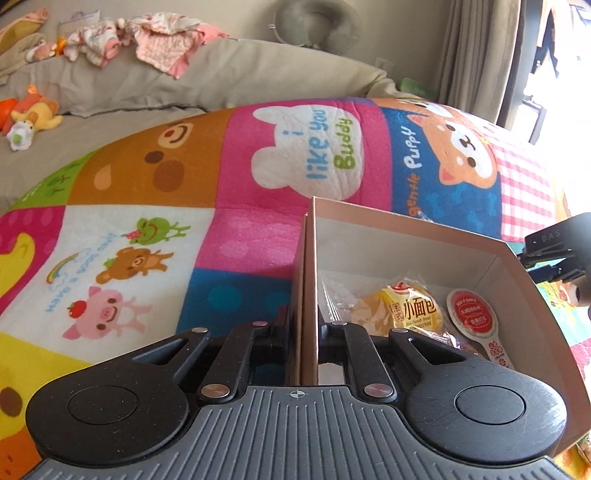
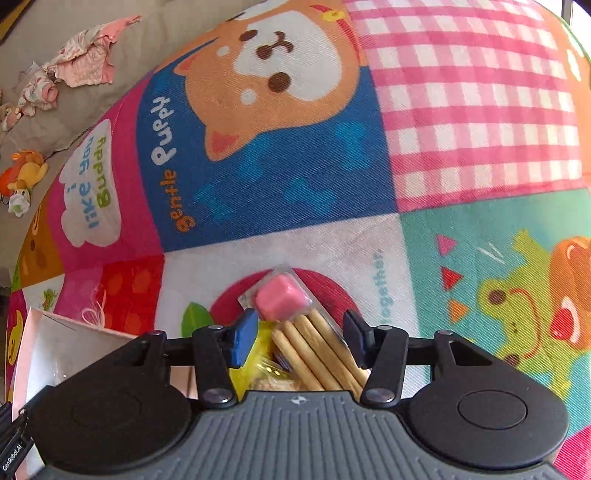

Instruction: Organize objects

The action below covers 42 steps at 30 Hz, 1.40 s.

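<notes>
Left wrist view. I am working over one patchwork cartoon blanket (image 1: 229,229) that is covering a bed. Behind it one long beige pillow (image 1: 207,74) is lying, with a heap of pink and white baby clothes (image 1: 147,33) on top; one grey neck pillow (image 1: 317,26) is leaning at the wall, one curtain (image 1: 476,48) is hanging at the right, and one small bunch of plush toys (image 1: 29,118) is sitting at the far left. My left gripper (image 1: 303,332) is clamping narrow on the near wall of one cardboard box (image 1: 406,225). Inside the box: one wrapped yellow bread roll (image 1: 406,310) and one red round-lidded cup (image 1: 472,314), lying side by side.

Right wrist view. The same blanket is filling the frame, and a corner of the box is showing at the lower left. My right gripper (image 2: 301,338) is standing partly open around one snack pile: one pink cube (image 2: 280,299) in clear wrap and one bundle of about five biscuit sticks (image 2: 317,350), beside something yellow (image 2: 258,350). My fingers (image 2: 243,339) are not pressing on the pile.
</notes>
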Tool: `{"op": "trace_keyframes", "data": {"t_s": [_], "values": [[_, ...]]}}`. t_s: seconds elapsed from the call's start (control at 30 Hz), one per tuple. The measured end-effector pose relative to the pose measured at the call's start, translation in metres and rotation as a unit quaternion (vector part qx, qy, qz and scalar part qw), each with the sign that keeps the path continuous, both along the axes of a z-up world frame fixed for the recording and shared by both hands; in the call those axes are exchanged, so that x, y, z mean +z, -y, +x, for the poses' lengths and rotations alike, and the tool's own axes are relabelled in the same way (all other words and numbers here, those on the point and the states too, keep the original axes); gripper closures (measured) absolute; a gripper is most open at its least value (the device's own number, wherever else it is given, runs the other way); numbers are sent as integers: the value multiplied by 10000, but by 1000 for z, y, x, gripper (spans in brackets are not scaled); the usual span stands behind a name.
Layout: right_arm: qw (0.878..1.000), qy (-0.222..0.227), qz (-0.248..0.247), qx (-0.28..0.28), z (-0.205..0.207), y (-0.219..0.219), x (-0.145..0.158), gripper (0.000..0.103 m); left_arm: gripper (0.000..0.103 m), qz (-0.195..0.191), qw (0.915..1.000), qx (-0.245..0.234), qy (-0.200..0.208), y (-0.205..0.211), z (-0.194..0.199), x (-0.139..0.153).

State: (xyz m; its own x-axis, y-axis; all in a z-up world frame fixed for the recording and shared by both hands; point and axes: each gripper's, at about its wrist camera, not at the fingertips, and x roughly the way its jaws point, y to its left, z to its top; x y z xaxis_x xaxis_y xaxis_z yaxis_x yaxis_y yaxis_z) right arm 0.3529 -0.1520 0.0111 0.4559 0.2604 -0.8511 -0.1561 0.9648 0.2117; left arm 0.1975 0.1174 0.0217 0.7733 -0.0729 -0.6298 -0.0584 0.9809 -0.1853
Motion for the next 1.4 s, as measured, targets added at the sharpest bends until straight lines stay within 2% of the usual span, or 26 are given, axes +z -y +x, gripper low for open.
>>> {"op": "trace_keyframes", "data": {"t_s": [0.13, 0.2, 0.33, 0.37, 0.47, 0.67, 0.73, 0.83, 0.87, 1.03, 1.07, 1.23, 1.3, 1.4], "values": [[9991, 325, -85, -258, -16, 16, 13, 51, 91, -41, 10000, 23, -6, -1, 0, 0], [9985, 548, -11, -65, -32, 15, 27, 51, 91, -32, 10000, 33, -3, 0, 0, 0], [9977, 504, 123, 441, -53, -5, 42, 52, 91, -4, 9999, 147, 10, -2, 1, 0], [9972, 538, -3, 517, -59, -14, 41, 61, 91, 10, 9998, 214, 22, -3, 2, 0], [9950, 672, -236, 698, -65, -39, 39, 78, 91, -36, 9991, 414, 82, -10, 9, -2], [9946, 818, -117, 632, -44, -66, 30, 79, 87, -3, 9991, 412, 82, -19, 7, 0], [9936, 897, -158, 675, -45, -67, 28, 75, 87, 66, 9993, 366, 49, -19, 5, 2], [9928, 942, -221, 711, -51, -57, 24, 54, 87, 75, 9993, 362, 22, -19, 4, 2], [9928, 928, -252, 719, -53, -53, 22, 51, 87, 66, 9993, 369, 17, -20, 4, 2], [9943, 615, -514, 704, -69, -21, -4, 51, 87, 79, 9992, 398, 27, -18, 3, 1], [9941, 681, -491, 688, -75, -13, -7, 46, 87, 66, 9992, 406, 23, -19, 4, 0], [9903, 855, -927, 581, -99, 14, -11, 45, 88, 57, 9991, 419, 26, -19, 3, 0], [9916, 828, -811, 567, -106, 23, -10, 45, 88, 52, 9991, 418, 26, -19, 3, 0], [9954, 688, -381, 546, -111, 32, -8, 45, 88, 52, 9991, 417, 26, -19, 3, 0]]}}
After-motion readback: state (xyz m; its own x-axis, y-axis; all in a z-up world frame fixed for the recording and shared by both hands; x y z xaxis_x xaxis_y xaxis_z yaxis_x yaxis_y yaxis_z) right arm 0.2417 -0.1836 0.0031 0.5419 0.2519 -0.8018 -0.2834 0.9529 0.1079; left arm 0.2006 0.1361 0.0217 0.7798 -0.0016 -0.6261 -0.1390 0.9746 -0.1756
